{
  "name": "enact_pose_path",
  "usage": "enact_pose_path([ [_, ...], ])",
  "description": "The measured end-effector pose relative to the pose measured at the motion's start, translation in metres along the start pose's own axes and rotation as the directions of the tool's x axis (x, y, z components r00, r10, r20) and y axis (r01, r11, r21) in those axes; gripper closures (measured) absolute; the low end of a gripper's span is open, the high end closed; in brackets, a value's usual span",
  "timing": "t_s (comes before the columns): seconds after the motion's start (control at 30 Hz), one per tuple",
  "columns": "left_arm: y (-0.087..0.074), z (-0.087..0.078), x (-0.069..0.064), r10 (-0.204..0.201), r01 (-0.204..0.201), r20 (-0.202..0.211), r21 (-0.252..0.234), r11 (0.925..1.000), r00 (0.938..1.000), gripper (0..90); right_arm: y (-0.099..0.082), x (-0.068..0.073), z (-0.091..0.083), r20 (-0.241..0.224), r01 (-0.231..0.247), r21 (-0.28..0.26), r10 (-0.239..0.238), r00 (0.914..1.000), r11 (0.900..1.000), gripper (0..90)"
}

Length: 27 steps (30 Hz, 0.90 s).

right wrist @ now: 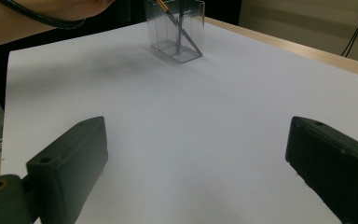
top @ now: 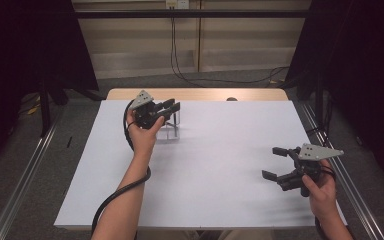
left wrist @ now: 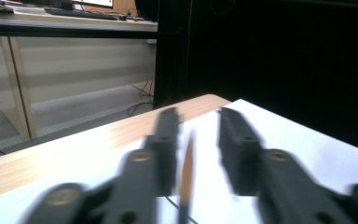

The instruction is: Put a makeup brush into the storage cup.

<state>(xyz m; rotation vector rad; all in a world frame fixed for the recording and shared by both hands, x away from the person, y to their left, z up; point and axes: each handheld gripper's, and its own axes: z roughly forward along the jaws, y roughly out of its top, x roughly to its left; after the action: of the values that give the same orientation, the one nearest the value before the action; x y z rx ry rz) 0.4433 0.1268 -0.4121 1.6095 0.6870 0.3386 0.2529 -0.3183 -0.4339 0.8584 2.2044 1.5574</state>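
Observation:
A clear plastic holder [top: 173, 131] stands at the back left of the white table [top: 220, 200]; in the right gripper view the holder [right wrist: 192, 23] has thin dark sticks leaning inside it, one with an orange upper end [right wrist: 161, 4]. My left gripper [top: 172, 106] hovers just over the holder's top. In the left gripper view its jaws [left wrist: 198, 116] stand apart, and a thin orange stick [left wrist: 186, 172] rises between them without being pressed from both sides. My right gripper [top: 270, 162] is held low at the table's right, open wide [right wrist: 196, 140] with nothing between the jaws.
The table's bare wooden edge [top: 200, 94] runs along the far side, with a small dark object [top: 231, 99] on it. Metal rails [top: 25, 180] flank the table on the floor. Cables [top: 220, 79] lie on the floor behind. A left forearm [top: 125, 200] crosses the front left.

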Motion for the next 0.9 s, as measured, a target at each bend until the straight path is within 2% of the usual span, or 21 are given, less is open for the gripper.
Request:
enact_pose_path([
  [0.07, 0.0, 0.0, 0.001, -0.023, 0.023, 0.002, 0.001, 0.9997, 0.9997, 48.4, 0.0, 0.0, 0.0, 0.0, 0.0, -0.001, 0.0, 1.0, 1.0, 5.1],
  [0.1, 0.001, -0.001, 0.002, -0.028, 0.028, 0.001, -0.002, 0.9996, 0.9996, 43.9, 0.0, 0.0, 0.0, 0.0, -0.001, -0.001, 0.001, 1.0, 1.0, 5.2],
  [0.2, 0.002, -0.003, 0.002, -0.023, 0.023, 0.02, -0.015, 0.9996, 0.9995, 37.7, 0.0, 0.0, 0.0, 0.0, 0.001, 0.0, -0.001, 1.0, 1.0, 5.2],
  [0.37, 0.007, -0.005, 0.0, -0.025, 0.025, 0.032, -0.003, 0.9997, 0.9992, 28.0, 0.0, 0.0, 0.001, 0.001, -0.001, 0.0, 0.001, 1.0, 1.0, 5.2],
  [0.5, 0.01, -0.008, -0.001, -0.035, 0.035, 0.04, 0.0, 0.9994, 0.9986, 24.2, 0.0, 0.001, 0.002, -0.002, 0.004, 0.003, -0.004, 1.0, 1.0, 5.1],
  [0.9, 0.017, -0.02, -0.006, -0.007, 0.008, 0.063, -0.015, 0.9999, 0.998, 16.7, 0.0, 0.001, 0.004, -0.005, 0.006, 0.007, -0.006, 1.0, 1.0, 5.2],
])
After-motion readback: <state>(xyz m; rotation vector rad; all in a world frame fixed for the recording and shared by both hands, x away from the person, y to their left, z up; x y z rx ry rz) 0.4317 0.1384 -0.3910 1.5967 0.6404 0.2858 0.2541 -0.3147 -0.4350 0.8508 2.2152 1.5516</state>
